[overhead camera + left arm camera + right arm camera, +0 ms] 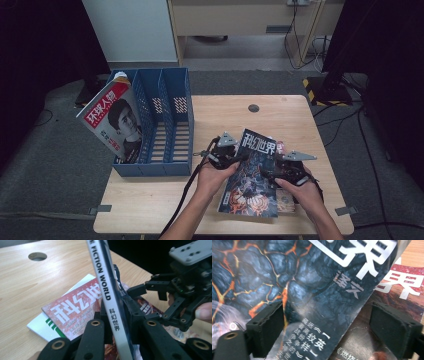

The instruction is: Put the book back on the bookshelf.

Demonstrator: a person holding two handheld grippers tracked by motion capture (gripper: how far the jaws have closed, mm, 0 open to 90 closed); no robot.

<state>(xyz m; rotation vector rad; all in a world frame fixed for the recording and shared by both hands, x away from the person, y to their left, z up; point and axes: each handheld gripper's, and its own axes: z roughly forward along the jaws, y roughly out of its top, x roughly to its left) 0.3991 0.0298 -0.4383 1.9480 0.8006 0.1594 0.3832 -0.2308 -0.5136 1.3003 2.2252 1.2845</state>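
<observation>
A dark blue magazine [252, 175] with a cracked-lava cover is held tilted up off the table between both hands. My left gripper [234, 159] is shut on its white spine [107, 290], which stands upright between the jaws [121, 327]. My right gripper [272, 172] is at the magazine's right edge. In the right gripper view its pads [267, 327] stand wide apart, open, with the cover [312, 290] passing between them. A red-covered magazine [72, 312] lies flat on the table underneath.
A blue file organiser [175, 125] with three slots stands at the table's left; a magazine [117, 120] with a portrait cover leans in its leftmost slot. A white and green book edge [37, 325] shows under the red magazine. The wooden table [280, 115] has a cable hole [253, 108].
</observation>
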